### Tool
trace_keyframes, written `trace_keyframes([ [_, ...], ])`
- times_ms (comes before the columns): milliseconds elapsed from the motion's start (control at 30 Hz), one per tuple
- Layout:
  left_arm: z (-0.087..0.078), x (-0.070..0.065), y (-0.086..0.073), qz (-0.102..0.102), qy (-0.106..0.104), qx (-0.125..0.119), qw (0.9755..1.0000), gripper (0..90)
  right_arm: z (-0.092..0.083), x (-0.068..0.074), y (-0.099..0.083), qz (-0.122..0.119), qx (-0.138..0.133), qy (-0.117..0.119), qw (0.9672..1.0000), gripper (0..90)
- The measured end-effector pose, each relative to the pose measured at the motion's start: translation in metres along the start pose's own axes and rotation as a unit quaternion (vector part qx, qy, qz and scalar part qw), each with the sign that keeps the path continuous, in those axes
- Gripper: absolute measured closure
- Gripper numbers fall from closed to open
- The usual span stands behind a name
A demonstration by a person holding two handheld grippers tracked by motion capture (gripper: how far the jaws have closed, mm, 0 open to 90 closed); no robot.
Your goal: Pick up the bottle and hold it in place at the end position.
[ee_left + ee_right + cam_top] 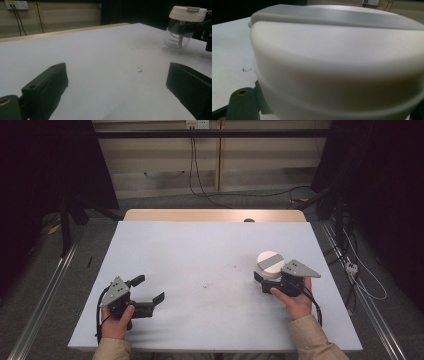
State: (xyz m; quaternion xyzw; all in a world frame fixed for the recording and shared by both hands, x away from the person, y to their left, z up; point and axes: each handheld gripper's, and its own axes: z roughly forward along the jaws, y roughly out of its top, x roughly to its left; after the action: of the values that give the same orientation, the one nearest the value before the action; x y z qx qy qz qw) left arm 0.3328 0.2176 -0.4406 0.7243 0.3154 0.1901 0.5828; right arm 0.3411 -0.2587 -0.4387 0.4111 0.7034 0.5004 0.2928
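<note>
The white table (200, 265) lies bare and wide between both hands, and the lidded jar (270, 265) alone stands in the way.

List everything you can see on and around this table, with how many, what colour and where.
jar: one, clear glass with a white lid, right side of the table, gripped around its body
table: one, pale grey-white top with a wooden far edge, centre
dark specks: a few, mid-table
wall sockets: white, on the far wall, black cables hanging
left gripper: one, black, near left of the table, jaws wide open, holding nothing
right gripper: one, black with a grey plate, shut on the jar
hands: two, beige sleeves, near edge
</note>
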Motion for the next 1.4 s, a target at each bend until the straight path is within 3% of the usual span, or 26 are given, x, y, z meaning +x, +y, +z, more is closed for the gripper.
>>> trace_keyframes([
  [667,0.000,0.000,0.000,0.003,-0.003,0.001,1.0000,3.5,0.034,0.020,0.012,-0.009,-0.005,0.037,0.9993,18.7],
  [1400,0.000,0.001,-0.001,0.001,-0.001,0.003,1.0000,3.5,0.063,0.034,0.018,-0.014,-0.001,0.058,0.9983,18.7],
])
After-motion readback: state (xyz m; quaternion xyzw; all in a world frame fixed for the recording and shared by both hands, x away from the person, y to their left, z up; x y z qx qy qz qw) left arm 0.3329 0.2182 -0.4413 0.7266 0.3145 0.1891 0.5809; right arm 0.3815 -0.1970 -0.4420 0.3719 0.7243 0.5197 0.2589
